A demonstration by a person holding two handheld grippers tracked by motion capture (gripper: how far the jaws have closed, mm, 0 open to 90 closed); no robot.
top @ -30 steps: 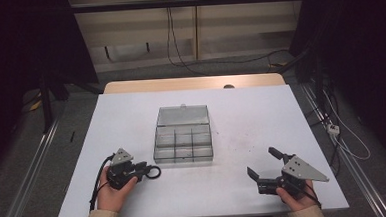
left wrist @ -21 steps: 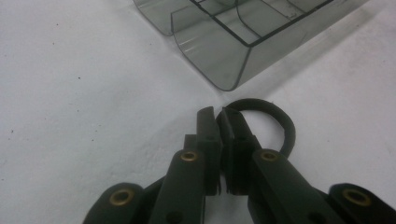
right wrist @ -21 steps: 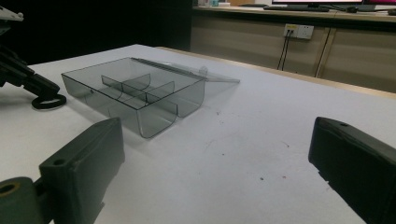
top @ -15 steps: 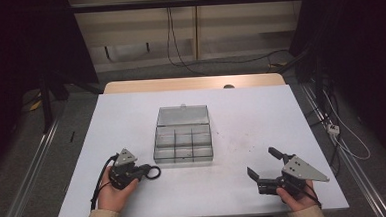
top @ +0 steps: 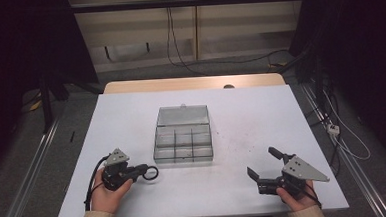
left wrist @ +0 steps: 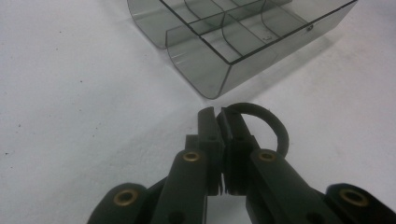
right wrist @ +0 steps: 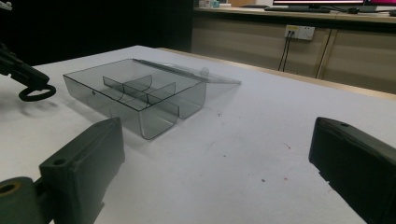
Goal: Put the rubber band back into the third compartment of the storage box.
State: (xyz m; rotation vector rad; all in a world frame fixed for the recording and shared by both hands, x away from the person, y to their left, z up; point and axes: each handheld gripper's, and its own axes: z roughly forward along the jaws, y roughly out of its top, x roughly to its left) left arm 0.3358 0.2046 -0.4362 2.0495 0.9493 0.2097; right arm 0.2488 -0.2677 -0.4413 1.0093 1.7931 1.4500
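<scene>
A clear smoky plastic compartment box [top: 184, 139] lies mid-table with its lid [top: 183, 115] folded flat behind it; its compartments look empty. My left gripper [top: 142, 169] rests on the table left of the box's front corner, shut on a black rubber ring [top: 151, 173]. In the left gripper view the jaws [left wrist: 219, 114] pinch one side of the ring [left wrist: 276, 127], and the box [left wrist: 243, 42] is just ahead. My right gripper [top: 262, 163] stands open at the front right with nothing between its fingers. In the right gripper view [right wrist: 217, 135], the box [right wrist: 135, 93] and the ring [right wrist: 36, 92] lie farther off.
The white table [top: 261, 115] has bare surface on both sides of the box. A wooden strip [top: 194, 83] runs along its far edge. Cables [top: 342, 130] lie on the floor to the right, and a metal rail [top: 29, 172] runs along the left.
The left hand has rocked slightly in place with the ring still held. The right gripper and the box have not moved.
</scene>
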